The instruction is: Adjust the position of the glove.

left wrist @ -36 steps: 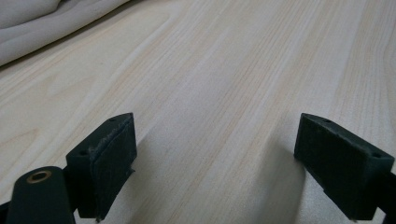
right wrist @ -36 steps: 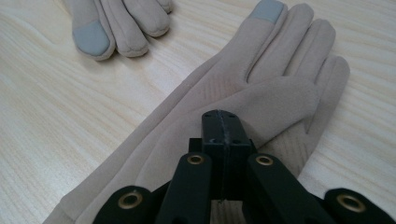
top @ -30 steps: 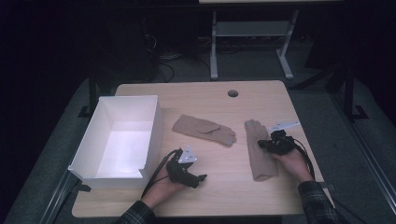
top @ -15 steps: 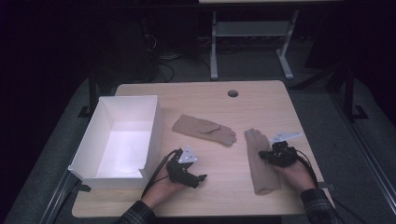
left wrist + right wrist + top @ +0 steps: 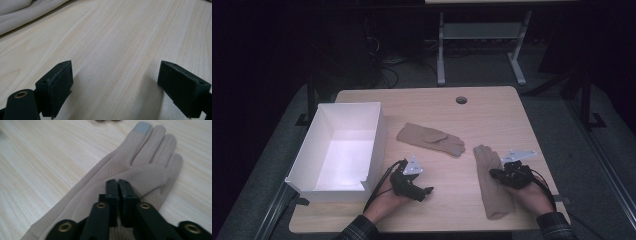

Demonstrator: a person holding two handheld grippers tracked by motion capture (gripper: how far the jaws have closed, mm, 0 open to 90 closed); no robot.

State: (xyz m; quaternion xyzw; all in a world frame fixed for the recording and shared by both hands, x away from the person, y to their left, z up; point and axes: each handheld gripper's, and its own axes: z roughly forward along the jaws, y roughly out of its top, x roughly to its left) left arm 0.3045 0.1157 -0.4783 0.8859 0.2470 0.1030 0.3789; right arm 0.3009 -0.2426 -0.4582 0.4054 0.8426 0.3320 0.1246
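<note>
The wooden counter (image 5: 492, 110) carries everything, with a small round hole (image 5: 461, 100) near its far edge and bare wood across the far half and down the middle between the two hands. A white box (image 5: 377, 145), open at the top, stands along the counter's left side, its near left corner at the counter's edge. Two tan gloves lie to its right: the far glove (image 5: 430, 138) rests flat and slantwise near the middle, well apart from the box, and the near glove (image 5: 492, 182) lies lengthwise on the right, fingers pointing away from the person, cuff close to the near edge. The right claw (image 5: 498, 174) sits on that near glove around its middle; in the right gripper view (image 5: 117, 182) its jaws stand almost together, having just eased open a crack, their tips over the glove's folded thumb (image 5: 140, 177), and whether any cloth is pinched between them I cannot tell. The left claw (image 5: 424, 191) rests low over bare wood just right of the box's near corner, and in the left gripper view (image 5: 113, 82) its jaws are spread wide with nothing between them, a fold of pale cloth (image 5: 20, 12) lying off at the upper left.
</note>
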